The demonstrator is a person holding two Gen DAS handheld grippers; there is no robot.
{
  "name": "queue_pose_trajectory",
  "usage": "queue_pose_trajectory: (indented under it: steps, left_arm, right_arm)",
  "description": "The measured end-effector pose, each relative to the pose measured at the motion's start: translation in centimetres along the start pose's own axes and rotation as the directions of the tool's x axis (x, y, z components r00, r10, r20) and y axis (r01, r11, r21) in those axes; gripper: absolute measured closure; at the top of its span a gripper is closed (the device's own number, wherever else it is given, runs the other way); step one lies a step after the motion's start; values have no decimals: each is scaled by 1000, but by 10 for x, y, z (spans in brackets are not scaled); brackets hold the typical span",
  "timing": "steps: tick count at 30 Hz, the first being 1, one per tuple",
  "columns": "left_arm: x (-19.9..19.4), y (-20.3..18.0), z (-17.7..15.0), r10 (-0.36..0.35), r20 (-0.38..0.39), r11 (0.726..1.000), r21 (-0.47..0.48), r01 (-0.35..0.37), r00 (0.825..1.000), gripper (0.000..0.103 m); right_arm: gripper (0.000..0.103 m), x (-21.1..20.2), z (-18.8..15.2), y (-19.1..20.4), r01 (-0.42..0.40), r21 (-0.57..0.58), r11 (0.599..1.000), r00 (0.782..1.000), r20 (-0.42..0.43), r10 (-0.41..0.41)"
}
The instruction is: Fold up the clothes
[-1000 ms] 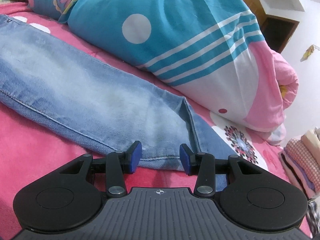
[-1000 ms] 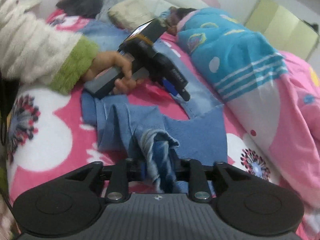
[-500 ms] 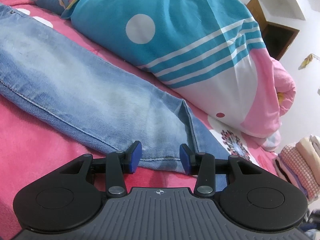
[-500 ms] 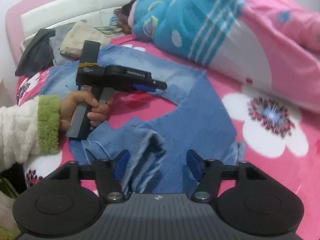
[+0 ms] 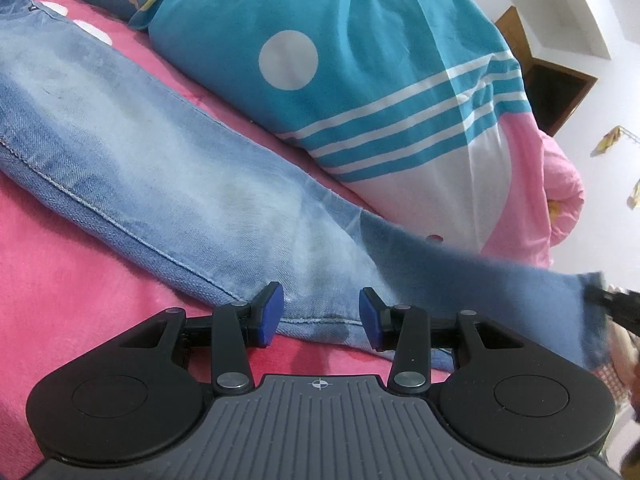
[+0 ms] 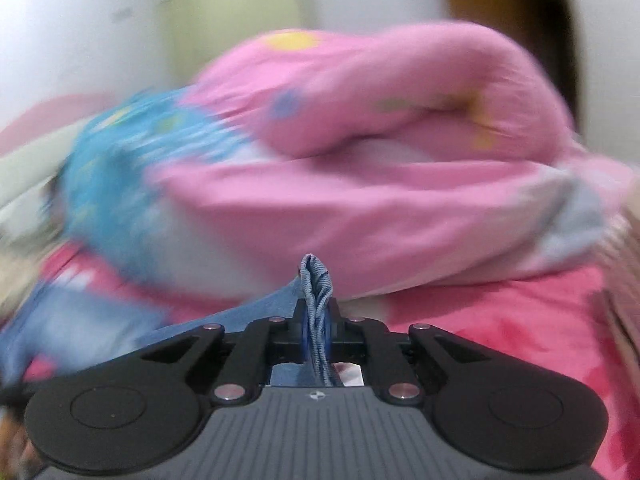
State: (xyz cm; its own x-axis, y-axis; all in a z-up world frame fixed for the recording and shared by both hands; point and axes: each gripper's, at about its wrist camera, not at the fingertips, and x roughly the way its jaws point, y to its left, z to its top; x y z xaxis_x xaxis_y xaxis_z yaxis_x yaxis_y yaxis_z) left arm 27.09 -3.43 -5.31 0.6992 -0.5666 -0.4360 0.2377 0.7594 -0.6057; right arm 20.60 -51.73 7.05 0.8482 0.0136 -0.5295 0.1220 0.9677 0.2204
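Light blue jeans (image 5: pixel 160 168) lie stretched across the pink bed sheet (image 5: pixel 60 272). My left gripper (image 5: pixel 321 310) rests open at the folded edge of the jeans, which lies between the blue pads without being pinched. A darker denim leg (image 5: pixel 500 280) stretches off to the right. The blurred tip of my right gripper (image 5: pixel 596 296) holds its frayed end. In the right wrist view my right gripper (image 6: pixel 318 320) is closing its jaws, with a bunched fold of the jeans (image 6: pixel 316 280) squeezed between the pads and sticking up above them.
A bulky blue, white and pink quilt (image 5: pixel 360 80) lies along the far side of the jeans and fills the right wrist view (image 6: pixel 380 160). Stacked folded clothes (image 5: pixel 616 372) show at the right edge. A wooden door (image 5: pixel 552 92) stands behind.
My right gripper opened over the crumpled leg, then shut on denim and swung fast to the right, away from the other hand. The leg is now pulled out straight. My left gripper stayed put.
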Motion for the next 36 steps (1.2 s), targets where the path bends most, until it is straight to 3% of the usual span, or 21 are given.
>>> queue_pose_trajectory:
  steps: [4,7,12,15,17,20,21,23,25,26,28,29,31,33,36]
  left_arm:
    - [-1,0,1,-4,-1,1000,-3,4,1000,62]
    - [-1,-1,2,-4,-1,1000,-2,4,1000,62]
    - [-2,-1,2,-6,-1,1000,-3,6,1000,62]
    - [-2,0,2,-7,-1,1000,-5,7,1000,61]
    - [-2,0,2,-9,-2,1000,-4,9,1000,62]
    - [-2,1,2,-11,-1,1000,-6,11,1000,61]
    - [-2,1,2,-14,-1,1000,-10,14,1000,61]
    - [-1,2,2,-19,0,1000,-19,19,1000,62]
    - [-1,2,2,-20,-1,1000,-22,20,1000,61]
    - [-1,2,2,-20,-1,1000,-23,20,1000,61]
    - [-1,3,2,-25,-1,999,-30,25,1000,61]
    - [-1,4,2,-28,0,999,-36,28,1000,61]
    - [-2,5,2,-33,0,998,-47,33,999,61]
    - [-2,5,2,-35,1,998,-49,35,999,61]
    - [-3,5,2,-38,2,998,-51,38,999,61]
  right_arm:
    - [97,62,-12,-72,92,222,971,993,-94,-73]
    - [97,97,-36,-98,133,305,943,981,-175,-82]
    - [96,103,-43,-108,109,316,943,990,-125,-72]
    - [90,106,-45,-117,165,289,943,981,-148,-126]
    - [89,95,-43,-131,293,338,894,956,-135,-262]
    - [86,65,-41,-140,315,454,833,946,-87,-311]
    - [86,57,-39,-133,282,449,848,956,-60,-286]
    - [86,56,-34,-91,176,335,926,984,-30,-176]
    - [86,68,-31,-41,21,226,974,998,-55,-9]
    - [86,80,-32,-14,-66,185,980,993,-85,83]
    - [86,107,-41,39,-215,98,972,959,-168,229]
    - [85,119,-48,61,-257,56,965,942,-208,263]
    - [86,135,-64,85,-285,-18,958,927,-260,271]
    - [91,140,-79,80,-265,-75,961,936,-260,238]
    - [99,113,-82,13,-163,10,987,967,-199,161]
